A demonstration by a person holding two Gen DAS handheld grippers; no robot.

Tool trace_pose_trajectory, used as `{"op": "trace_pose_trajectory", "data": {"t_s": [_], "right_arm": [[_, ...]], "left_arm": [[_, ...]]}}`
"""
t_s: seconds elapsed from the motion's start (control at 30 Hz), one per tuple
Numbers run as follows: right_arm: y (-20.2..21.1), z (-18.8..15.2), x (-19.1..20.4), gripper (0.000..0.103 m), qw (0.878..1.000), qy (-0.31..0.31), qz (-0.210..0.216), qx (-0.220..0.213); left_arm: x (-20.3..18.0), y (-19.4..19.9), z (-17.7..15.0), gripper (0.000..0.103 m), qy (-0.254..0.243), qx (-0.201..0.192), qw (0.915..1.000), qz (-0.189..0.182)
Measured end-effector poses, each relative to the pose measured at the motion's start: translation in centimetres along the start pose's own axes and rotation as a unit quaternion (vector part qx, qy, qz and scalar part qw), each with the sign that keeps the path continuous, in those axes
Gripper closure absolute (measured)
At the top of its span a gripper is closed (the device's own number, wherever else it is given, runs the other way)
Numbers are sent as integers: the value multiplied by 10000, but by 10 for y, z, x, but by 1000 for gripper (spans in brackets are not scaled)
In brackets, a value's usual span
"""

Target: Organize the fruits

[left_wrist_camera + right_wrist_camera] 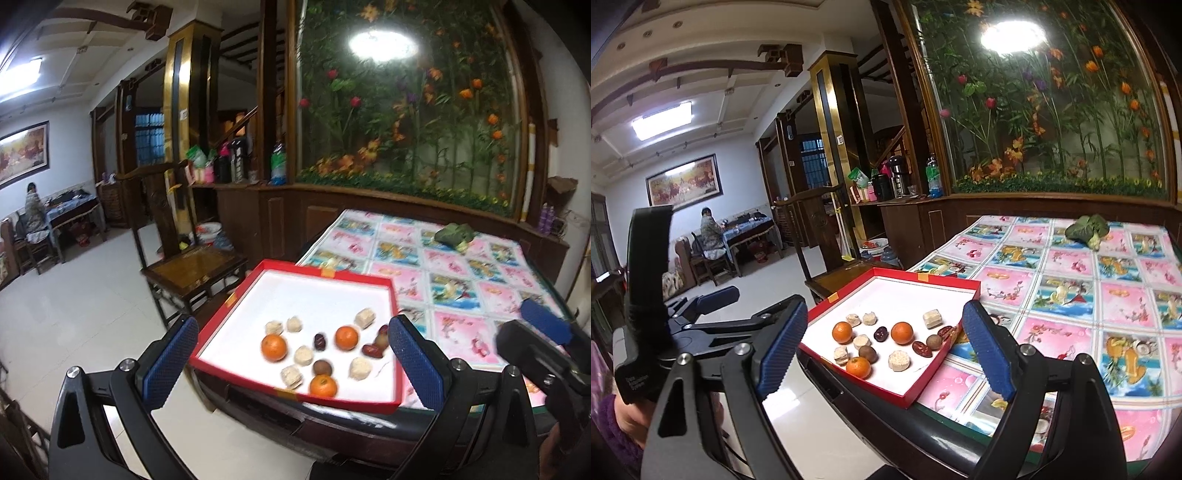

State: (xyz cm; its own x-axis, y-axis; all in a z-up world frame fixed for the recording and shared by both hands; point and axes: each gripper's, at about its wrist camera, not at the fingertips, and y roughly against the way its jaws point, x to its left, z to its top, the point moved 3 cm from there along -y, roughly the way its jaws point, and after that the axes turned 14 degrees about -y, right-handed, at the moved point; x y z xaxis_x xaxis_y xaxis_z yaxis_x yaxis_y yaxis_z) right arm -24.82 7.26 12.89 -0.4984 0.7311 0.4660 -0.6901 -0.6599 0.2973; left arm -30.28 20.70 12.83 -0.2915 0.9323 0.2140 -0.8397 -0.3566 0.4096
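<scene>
A red box lid with a white inside (317, 295) (897, 295) lies at the table's near left corner. It holds three oranges (274, 347) (902, 333), several pale puffed cakes (303, 355) (899, 360), red dates (372, 350) (922, 348) and brown longans (322, 367) (868, 353). My left gripper (295, 360) is open and empty, held in the air in front of the box. My right gripper (886, 354) is open and empty, also short of the box. The right gripper shows at the right edge of the left wrist view (543, 332).
The table has a pink and blue floral cloth (461, 273) (1071, 280). A green leafy vegetable (455, 235) (1087, 229) lies at its far side. A wooden chair (192, 266) (827, 254) stands left of the table. A person sits far left (710, 232).
</scene>
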Motion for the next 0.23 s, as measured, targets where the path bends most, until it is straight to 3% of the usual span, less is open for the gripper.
{"op": "trace_pose_trajectory", "data": {"t_s": [0.13,0.23], "right_arm": [[-3,3,-14,17,9997,-239,-46,7],[-4,4,-25,17,9995,-263,-198,-21]], "left_arm": [[-3,-2,4,0,56,-86,9999,-117],[-8,-12,6,0,-28,86,9999,-69]]}}
